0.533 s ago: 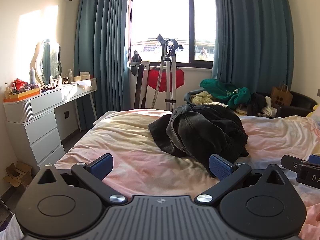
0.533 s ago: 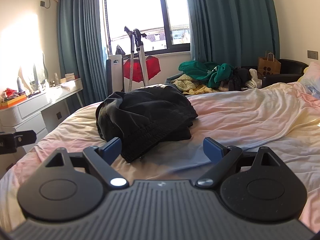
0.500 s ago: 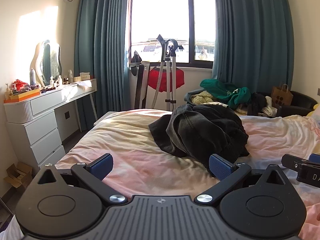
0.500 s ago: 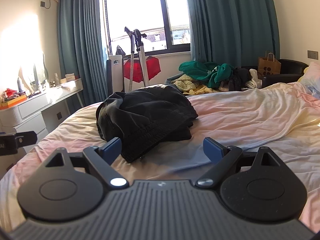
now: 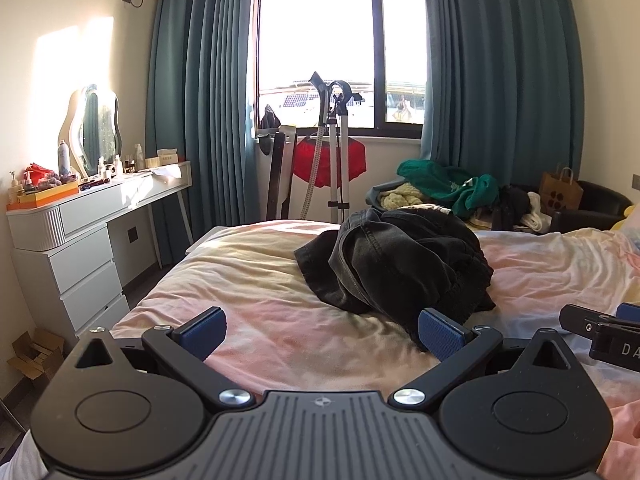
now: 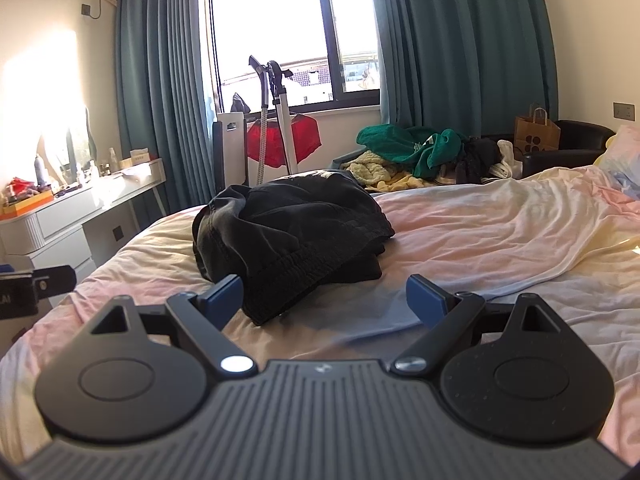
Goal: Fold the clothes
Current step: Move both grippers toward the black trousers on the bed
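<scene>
A crumpled black garment (image 5: 404, 260) lies in a heap on the bed (image 5: 256, 280), over its pink and cream sheet. The left wrist view has my left gripper (image 5: 322, 330) open just short of the heap, its right blue pad close to the cloth's near edge, nothing between the fingers. My right gripper (image 6: 324, 298) is open too, with the black garment (image 6: 292, 236) just beyond its left pad and nothing held. The right gripper's tip (image 5: 596, 330) shows at the left view's right edge.
A white dresser (image 5: 80, 240) with bottles and a mirror stands left of the bed. A garment steamer stand (image 5: 334, 148) and a red cloth are under the window. A pile of green, yellow and dark clothes (image 5: 448, 192) and a paper bag (image 5: 560, 194) sit beyond the bed.
</scene>
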`<state>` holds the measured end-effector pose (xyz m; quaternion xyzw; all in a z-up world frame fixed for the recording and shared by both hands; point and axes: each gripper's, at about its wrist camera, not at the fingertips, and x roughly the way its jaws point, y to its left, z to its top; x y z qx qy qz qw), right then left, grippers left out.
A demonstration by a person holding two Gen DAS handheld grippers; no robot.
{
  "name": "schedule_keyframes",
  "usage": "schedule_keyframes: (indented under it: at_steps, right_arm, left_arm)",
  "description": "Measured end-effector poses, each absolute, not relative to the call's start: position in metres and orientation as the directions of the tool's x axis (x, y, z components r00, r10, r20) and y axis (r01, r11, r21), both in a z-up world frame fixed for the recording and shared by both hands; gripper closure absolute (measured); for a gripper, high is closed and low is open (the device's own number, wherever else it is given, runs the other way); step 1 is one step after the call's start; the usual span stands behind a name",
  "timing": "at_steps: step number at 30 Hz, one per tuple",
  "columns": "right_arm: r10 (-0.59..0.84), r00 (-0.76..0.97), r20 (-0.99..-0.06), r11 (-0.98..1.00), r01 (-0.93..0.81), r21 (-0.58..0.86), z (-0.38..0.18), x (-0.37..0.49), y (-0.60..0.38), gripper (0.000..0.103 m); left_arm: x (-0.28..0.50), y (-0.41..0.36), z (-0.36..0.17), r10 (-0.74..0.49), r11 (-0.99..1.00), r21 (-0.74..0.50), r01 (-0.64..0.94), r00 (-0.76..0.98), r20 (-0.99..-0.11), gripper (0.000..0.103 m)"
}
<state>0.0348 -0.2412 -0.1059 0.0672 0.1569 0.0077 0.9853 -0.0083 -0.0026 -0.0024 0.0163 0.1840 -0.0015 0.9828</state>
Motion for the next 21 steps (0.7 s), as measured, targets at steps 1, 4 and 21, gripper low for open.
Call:
schedule_keyframes:
  at_steps: [1,4,21]
  right_arm:
    - [0.034,0.95,-0.31,0.991,0.008,0.132,-0.1066,0.0351,-0.2406,0.013]
    - [0.031,0.948,-0.317,0.992,0.01,0.125,-0.1085,0.0367,-0.2389,0.013]
    - [0.028,0.948,-0.316,0.992,0.012,0.126,-0.1088,0.0347,-0.24,0.013]
  left_arm:
    - [-0.0077,-0.0017,-0.003,0.003,1.0,0.029,0.008,0.933,-0.36,0.0]
    - [-0.0067,0.0007,-0.0035,0.001,1.0,0.027,0.009,0.933,-0.36,0.0]
    - [-0.0046,0.0012,-0.0103,0.021,1.0,0.029,-0.011,0.928,-0.371,0.0]
